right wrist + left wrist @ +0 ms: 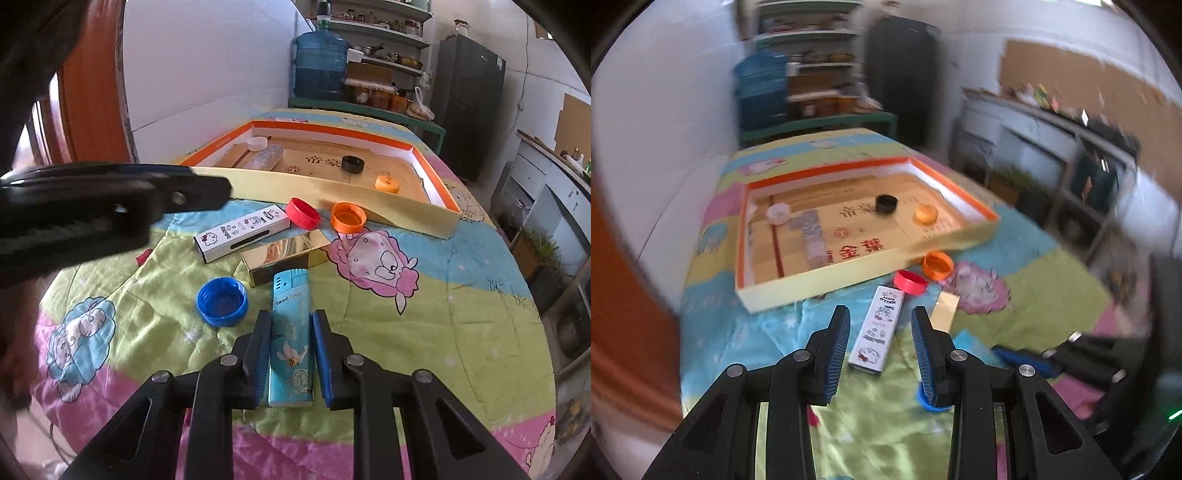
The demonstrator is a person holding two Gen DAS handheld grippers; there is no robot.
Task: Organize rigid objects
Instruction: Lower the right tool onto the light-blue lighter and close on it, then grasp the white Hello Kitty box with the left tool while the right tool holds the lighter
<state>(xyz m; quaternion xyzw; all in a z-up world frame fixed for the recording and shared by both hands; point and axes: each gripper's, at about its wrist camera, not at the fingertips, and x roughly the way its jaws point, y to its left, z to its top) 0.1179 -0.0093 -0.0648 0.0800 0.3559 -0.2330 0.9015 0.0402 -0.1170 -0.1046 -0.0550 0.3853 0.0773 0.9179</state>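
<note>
Surface: cartoon-print quilt [424, 332] with a shallow orange-rimmed box [436, 218] on it.
Done: white cap, black cap [352, 164], an orange cap and a clear case lie in the box.
Left: red cap [303, 212], orange cap [348, 218], blue cap [221, 301], gold box [284, 258] wait outside.
Right gripper [291, 343]: clamped on the blue lighter [290, 332].
Left gripper [880, 343]: spread, straddling the white case [877, 328] without touching.

Open cloth right of the gold box [284, 258]; red cap [303, 211] and orange cap [348, 217] crowding the tray wall [388, 206].
</note>
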